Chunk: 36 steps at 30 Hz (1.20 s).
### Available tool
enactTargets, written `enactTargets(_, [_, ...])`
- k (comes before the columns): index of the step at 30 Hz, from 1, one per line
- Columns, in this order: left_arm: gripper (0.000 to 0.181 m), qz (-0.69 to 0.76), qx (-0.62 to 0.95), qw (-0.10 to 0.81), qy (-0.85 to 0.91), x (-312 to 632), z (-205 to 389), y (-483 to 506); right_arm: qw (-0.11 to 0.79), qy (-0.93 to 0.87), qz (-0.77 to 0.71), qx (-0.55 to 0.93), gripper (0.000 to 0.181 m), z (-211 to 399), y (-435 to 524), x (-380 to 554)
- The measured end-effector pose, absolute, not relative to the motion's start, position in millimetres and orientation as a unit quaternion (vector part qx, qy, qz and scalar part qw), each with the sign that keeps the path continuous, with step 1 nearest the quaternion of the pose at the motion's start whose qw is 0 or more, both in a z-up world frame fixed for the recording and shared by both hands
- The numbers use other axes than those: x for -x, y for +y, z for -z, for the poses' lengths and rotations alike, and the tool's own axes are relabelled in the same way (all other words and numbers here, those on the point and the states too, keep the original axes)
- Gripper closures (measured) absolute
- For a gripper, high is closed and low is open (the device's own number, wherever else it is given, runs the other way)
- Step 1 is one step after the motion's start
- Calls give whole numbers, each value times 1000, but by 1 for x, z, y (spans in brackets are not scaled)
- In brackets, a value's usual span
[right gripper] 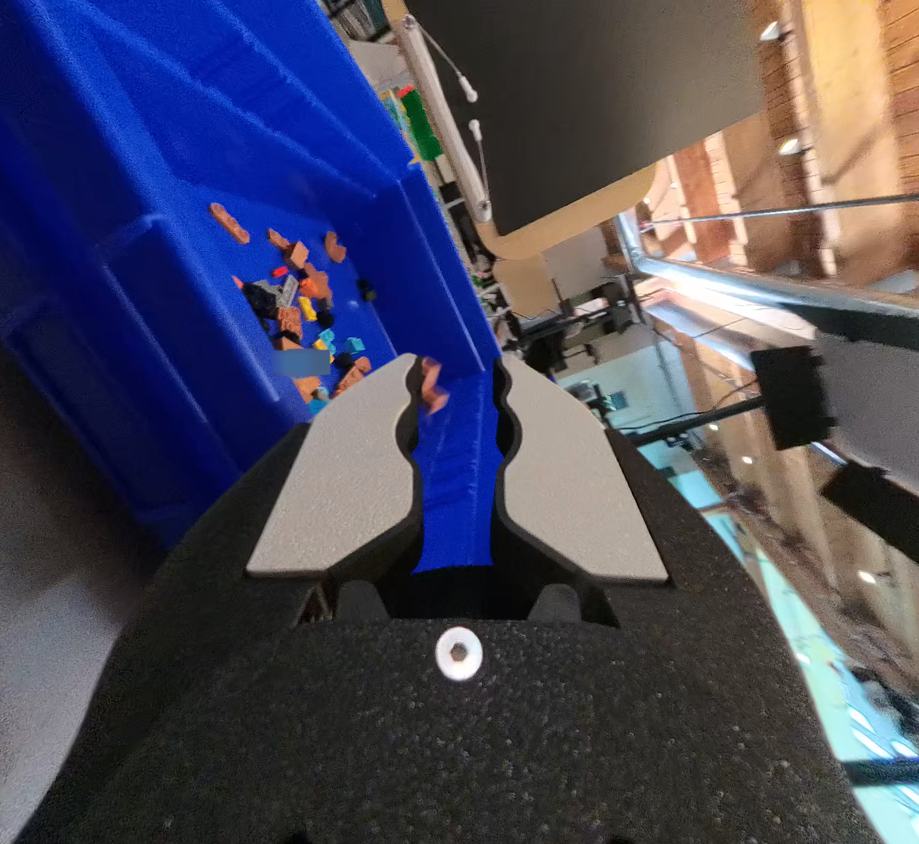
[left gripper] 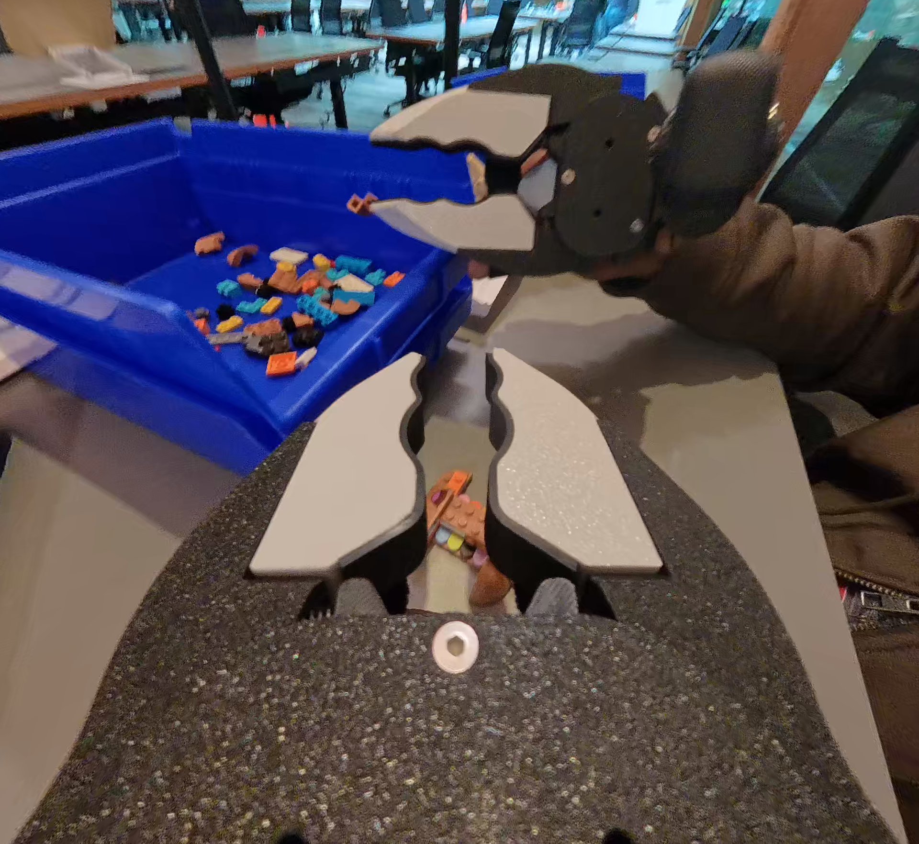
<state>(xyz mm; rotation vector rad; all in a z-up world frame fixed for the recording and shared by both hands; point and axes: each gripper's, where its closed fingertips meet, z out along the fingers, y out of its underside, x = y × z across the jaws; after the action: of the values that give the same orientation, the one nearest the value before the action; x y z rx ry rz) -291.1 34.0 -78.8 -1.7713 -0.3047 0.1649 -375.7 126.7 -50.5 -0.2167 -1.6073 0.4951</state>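
Observation:
My left gripper (left gripper: 455, 363) is open above the grey table (left gripper: 646, 397), beside a blue bin (left gripper: 99, 184). A brown-and-orange brick assembly (left gripper: 455, 512) with small coloured pieces shows through the gap low between its fingers; the pads do not press on it. My right gripper (right gripper: 455, 363) is open over the bin (right gripper: 149, 124). A small, blurred brown brick (right gripper: 431, 385) lies against its left finger only. The left wrist view shows that gripper (left gripper: 378, 171) turned sideways, with the brick (left gripper: 362, 203) at its lower fingertip. Several loose bricks (left gripper: 298, 293) lie on the bin's floor.
A person's sleeve (left gripper: 795, 283) reaches in from the right over the table. A black chair (left gripper: 855, 149) stands behind it. Long desks and office chairs (left gripper: 323, 10) fill the room beyond the bin. A dark panel (right gripper: 572, 74) shows past the bin in the right wrist view. The tips of one gripper are about 12 centimeters away from the tips of the other.

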Motion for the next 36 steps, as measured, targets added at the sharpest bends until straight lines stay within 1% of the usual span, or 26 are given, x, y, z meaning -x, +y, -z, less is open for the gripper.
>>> enactTargets(1, [159,-70,779,606,-141,294,85,33,657,-711,-232,95,157,52,130,376])
enactTargets(3, [159,-58,800,577,-153,295,97,30,653,-711,-248,81,156,50,132,369])
enactTargets(5, [154,-47,818,551,-161,296,108,28,637,-714,-282,70,153,46,128,358])
enactTargets(8, [148,-27,848,509,-146,289,123,25,557,-740,-378,-17,154,51,95,319])
enactTargets(10, [145,-31,874,465,-135,287,137,20,493,-764,-412,-63,160,66,76,296])
enactTargets(13, [145,-56,895,420,-142,292,152,14,422,-812,-396,-75,160,97,63,287])
enactTargets(17, [145,-45,912,379,-149,291,169,9,346,-862,-366,-58,159,137,55,286])
enactTargets(20, [145,-48,923,348,-160,295,181,2,313,-878,-362,-35,160,153,52,288])
enactTargets(23, [149,-48,933,319,-158,295,188,-5,301,-888,-347,-7,163,163,52,294])
enactTargets(29, [168,-21,946,293,-135,283,197,-6,329,-896,-296,26,168,180,53,312])
enactTargets(30, [171,-19,948,291,-131,281,199,-6,325,-901,-288,25,167,185,52,312])
enactTargets(33, [178,-12,948,293,-126,280,201,-2,307,-908,-286,7,177,193,46,303])
enactTargets(36, [181,-21,944,304,-129,285,201,1,256,-918,-303,-23,181,194,41,283])
